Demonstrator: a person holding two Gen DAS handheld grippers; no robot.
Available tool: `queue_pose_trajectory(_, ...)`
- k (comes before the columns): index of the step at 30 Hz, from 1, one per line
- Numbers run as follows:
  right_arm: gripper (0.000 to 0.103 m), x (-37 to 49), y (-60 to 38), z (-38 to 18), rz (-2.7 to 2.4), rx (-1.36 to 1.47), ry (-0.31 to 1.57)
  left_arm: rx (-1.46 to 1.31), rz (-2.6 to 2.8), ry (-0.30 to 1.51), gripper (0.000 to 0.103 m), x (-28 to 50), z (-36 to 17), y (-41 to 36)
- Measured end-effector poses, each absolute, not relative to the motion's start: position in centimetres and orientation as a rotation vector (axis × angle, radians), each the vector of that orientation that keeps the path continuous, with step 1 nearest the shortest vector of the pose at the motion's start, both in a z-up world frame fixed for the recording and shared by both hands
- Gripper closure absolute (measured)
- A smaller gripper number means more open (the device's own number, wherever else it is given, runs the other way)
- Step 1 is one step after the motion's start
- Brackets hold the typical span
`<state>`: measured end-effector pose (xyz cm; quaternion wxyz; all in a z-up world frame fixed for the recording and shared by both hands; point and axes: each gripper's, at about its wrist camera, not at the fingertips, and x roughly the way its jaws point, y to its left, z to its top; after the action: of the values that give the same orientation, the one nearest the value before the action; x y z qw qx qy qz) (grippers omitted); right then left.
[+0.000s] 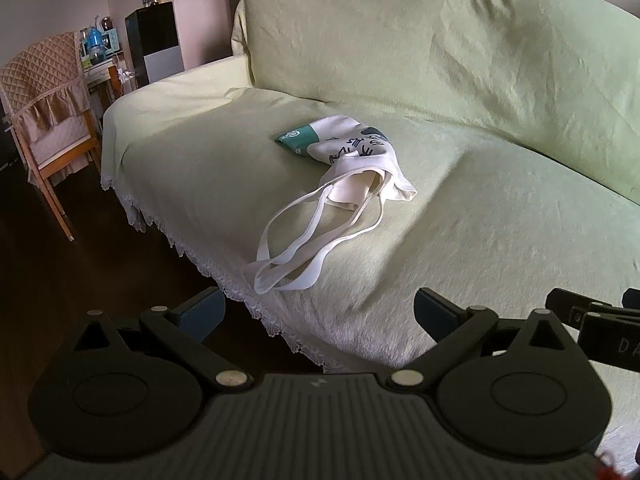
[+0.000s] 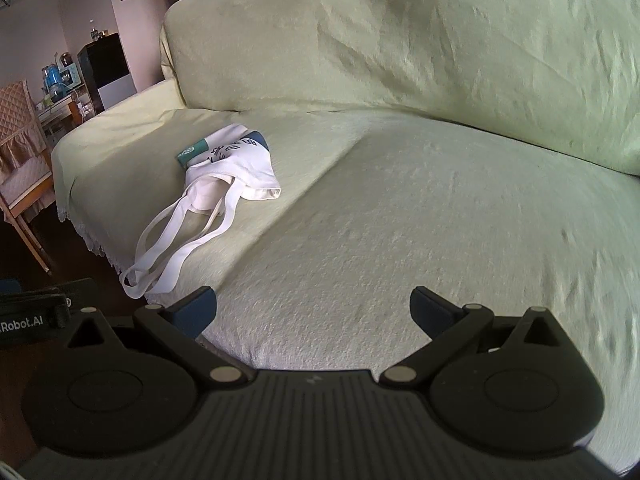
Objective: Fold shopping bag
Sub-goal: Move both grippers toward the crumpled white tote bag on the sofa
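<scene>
Green-covered sofa (image 1: 440, 220): shopping bag (image 1: 352, 152) lies crumpled near its front edge, straps (image 1: 296, 240) loose, folding left; both my claws (image 1: 320, 312) (image 2: 312, 308) released.

Both wrist views look forward and slightly down over their own fingers, from the front edge of the sofa (image 1: 460, 216) toward its backrest. The left view sits further left, above the lace hem; the right view sits over the seat. Both share the shopping bag (image 1: 352, 148) (image 2: 232, 156) and the room's far-left corner.

Right gripper (image 2: 313, 310) gapes empty above sofa (image 2: 400, 220); shopping bag (image 2: 236, 164) lies crumpled.
</scene>
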<state>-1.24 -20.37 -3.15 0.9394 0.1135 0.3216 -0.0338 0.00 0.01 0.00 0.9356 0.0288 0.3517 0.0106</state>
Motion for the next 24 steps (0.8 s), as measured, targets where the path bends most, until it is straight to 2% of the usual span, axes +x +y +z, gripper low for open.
queue_pose_trajectory(24, 0.001, 2.7, -20.5, -4.7, -0.091, 0.204, 0.719, 0.052, 0.012, 0.760, 0.002, 2.6, -0.5, 0.2)
